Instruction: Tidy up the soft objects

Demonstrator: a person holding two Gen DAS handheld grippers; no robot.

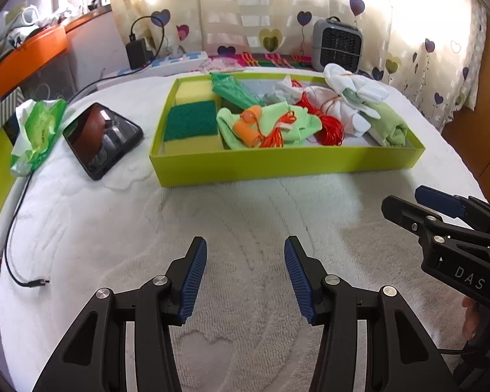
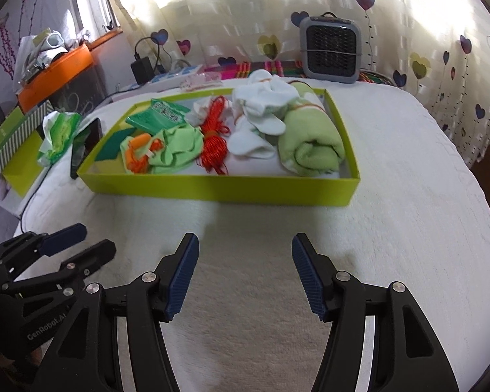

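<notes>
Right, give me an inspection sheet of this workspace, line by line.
Surface: white textured bed cover, bare in front of both tools.
Job's things: shallow lime-green cardboard tray holding yellow-and-green sponges, rolled pale green towel, white socks, red cord bundle, light green cloth.
Clutter: black tablet and green wipes pack left of the tray.
Grippers: left hand-held gripper open, empty; right hand-held gripper open, empty.
Cables: black cable trailing over the cover's left edge.
Surroundings: grey portable fan, heart-print curtain.
</notes>
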